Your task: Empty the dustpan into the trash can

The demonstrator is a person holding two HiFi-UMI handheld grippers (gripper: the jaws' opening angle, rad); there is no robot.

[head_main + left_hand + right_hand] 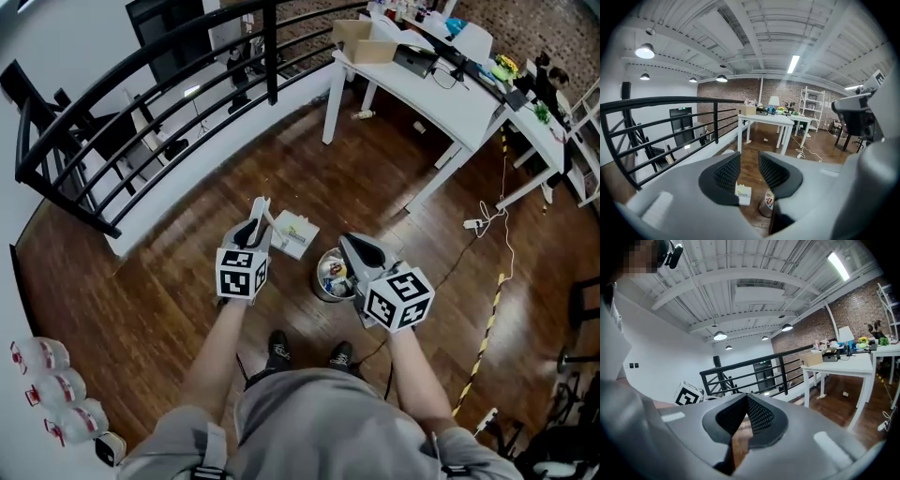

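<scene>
A small round metal trash can (328, 277) with rubbish in it stands on the wooden floor just ahead of my feet, and shows low in the left gripper view (766, 202). Beside it on the left lies a white box-shaped item (294, 233), also seen in the left gripper view (743, 192); I cannot tell whether it is the dustpan. My left gripper (261, 212) hovers above that item, jaws a little apart with nothing between them (749, 164). My right gripper (346, 242) hangs over the can's right rim, its pads meeting with nothing held (746, 401).
A black railing (141, 103) curves across the far left. White tables (441, 94) with clutter stand at the back right. A power strip and cable (483, 225) and a yellow-black strip (487, 323) lie on the floor at right. Water bottles (52, 389) sit at lower left.
</scene>
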